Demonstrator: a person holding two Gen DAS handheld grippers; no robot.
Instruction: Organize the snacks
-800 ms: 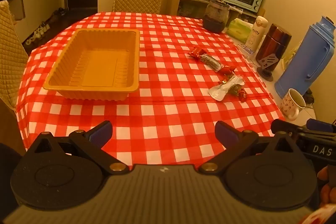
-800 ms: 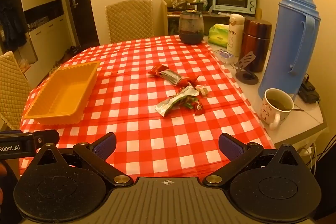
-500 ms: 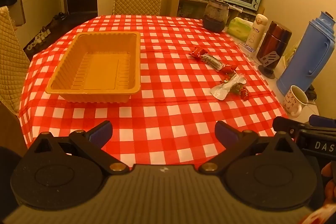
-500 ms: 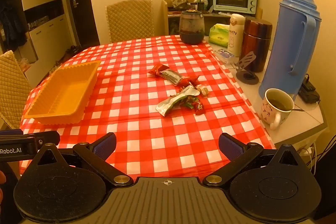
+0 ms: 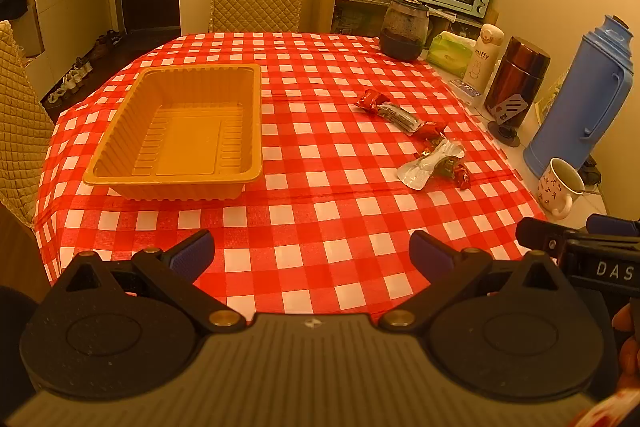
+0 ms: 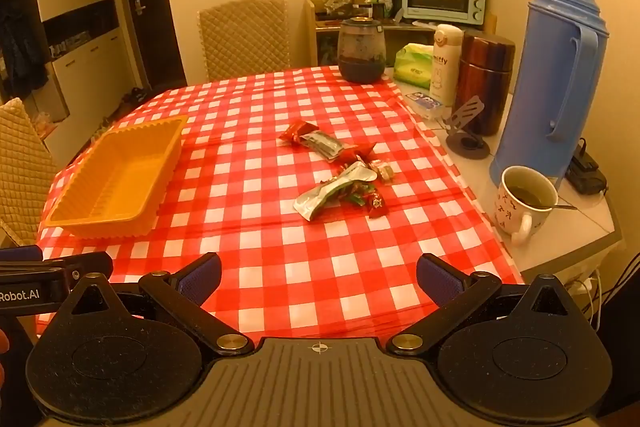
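Both sets of jaws wide open, holding nothing, low in frame. Snack packets (image 6: 340, 171) piled mid-frame on the checked bench (image 6: 280, 259) (wrappers touching), well apart from yellow tray (image 5: 180, 131), center-left.

Orange ribbed plastic tray (image 5: 176, 131), upright and holding nothing, on the left of the red-checked tablecloth (image 5: 320, 219). Well apart to its right, loose cluster of snack packets (image 6: 340, 171): red wrappers, a silver sachet lying flat, small wrapped candies touching it.
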